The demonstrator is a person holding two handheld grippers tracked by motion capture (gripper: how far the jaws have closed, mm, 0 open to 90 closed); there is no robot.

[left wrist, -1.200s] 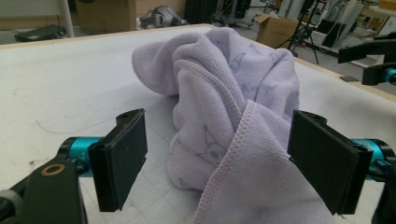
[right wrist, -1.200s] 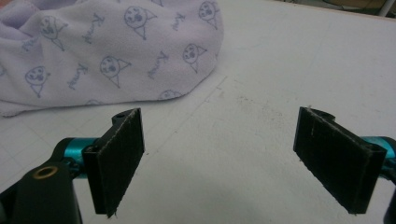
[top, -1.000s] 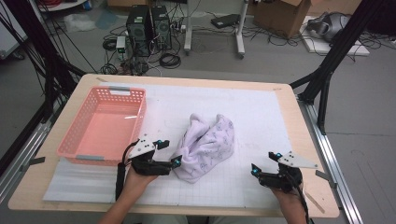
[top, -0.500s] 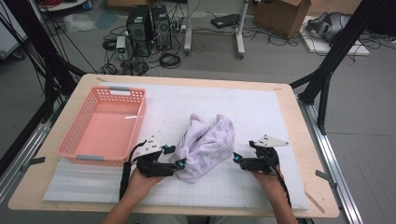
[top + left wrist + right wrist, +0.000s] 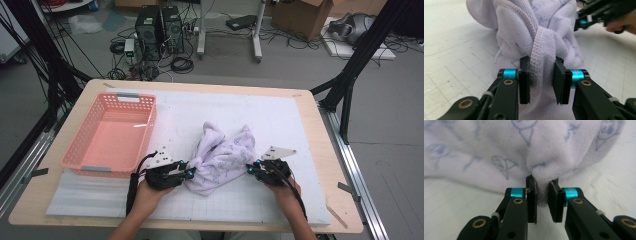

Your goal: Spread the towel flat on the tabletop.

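Towel held at both ends, between the 2 grippers

The towel lay bunched at the near middle of the mat, right of the basket, long axis left to right. The left gripper and right gripper, jaws just closing, each pinched an opposite end fold.

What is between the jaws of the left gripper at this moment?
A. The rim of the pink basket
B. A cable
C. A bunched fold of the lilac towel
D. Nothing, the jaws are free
C: in the left gripper view the left gripper has a thick hemmed fold of the towel between its two black jaws, which press on it from both sides; the basket lies apart from it.
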